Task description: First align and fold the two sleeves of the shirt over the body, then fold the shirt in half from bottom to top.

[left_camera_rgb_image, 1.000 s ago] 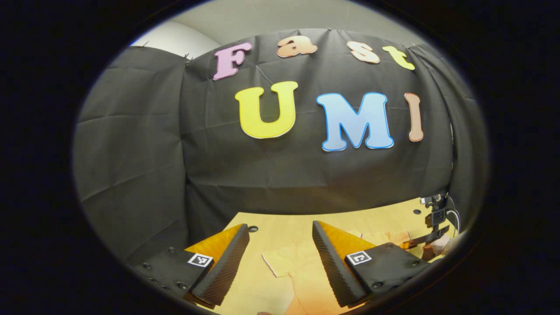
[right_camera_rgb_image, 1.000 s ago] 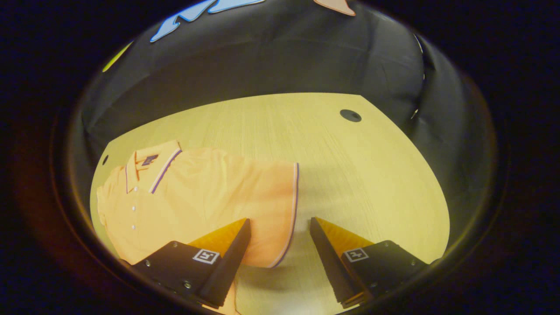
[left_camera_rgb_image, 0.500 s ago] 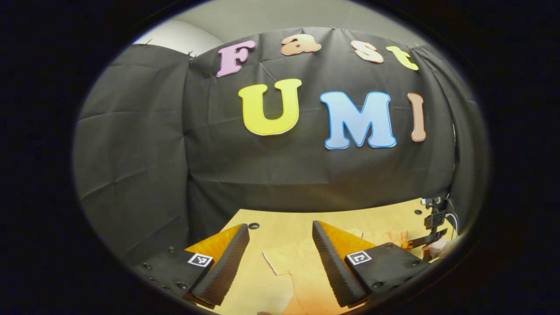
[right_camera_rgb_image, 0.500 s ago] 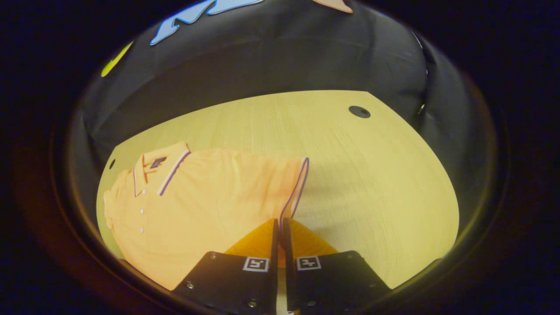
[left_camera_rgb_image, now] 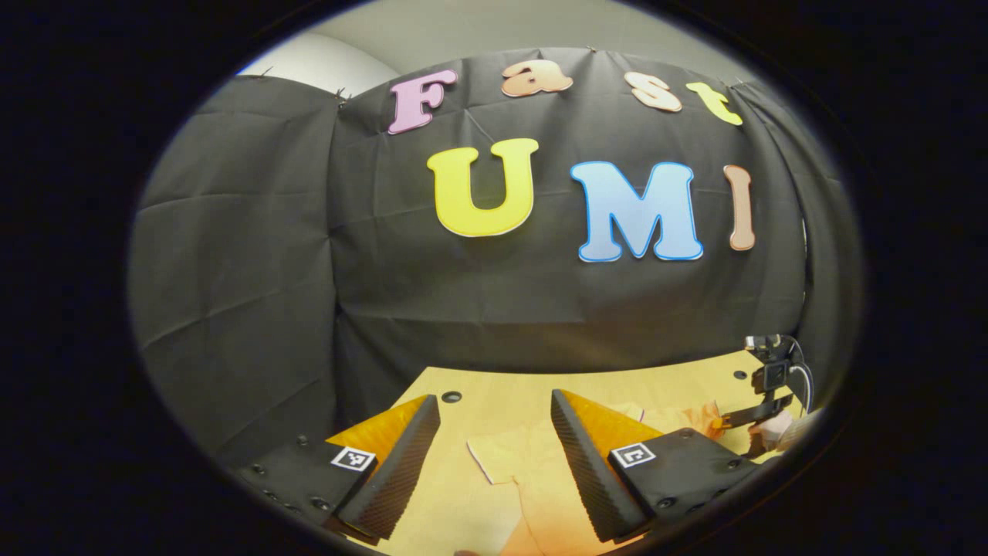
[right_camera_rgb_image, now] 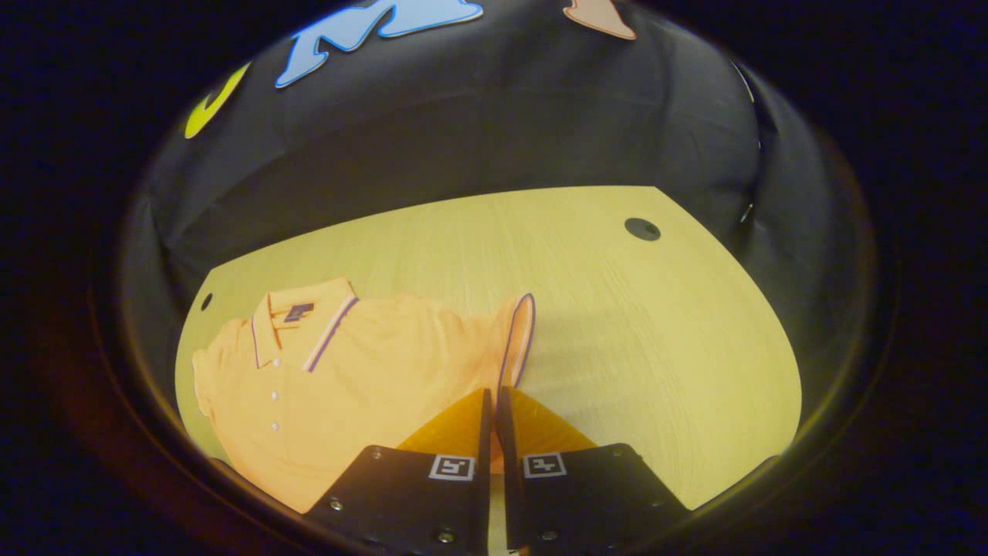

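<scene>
We are looking at a pale wooden table inside a booth hung with black cloth, and we place everything here by an orange polo shirt that lies on that table.

In the right gripper view, the shirt spreads flat across the left part of the tabletop. Its collar, edged with a dark stripe, lies at the end of the shirt farthest from us, with a short row of small white buttons running down from it. The shirt's right sleeve, trimmed with the same dark stripe, stands lifted off the table at the shirt's right edge. The right gripper has its two fingers pressed together, with almost no gap between them, and the cuff of that sleeve is pinched between their tips. A small dark round hole sits in the tabletop well to the right of the shirt, near the far corner.

In the left gripper view, the left gripper holds its fingers wide apart with nothing between them, poised above the shirt's left sleeve, whose pale-edged cuff lies flat on the table. Far to the right of the shirt we make out the right gripper again, with a hand behind it.
</scene>
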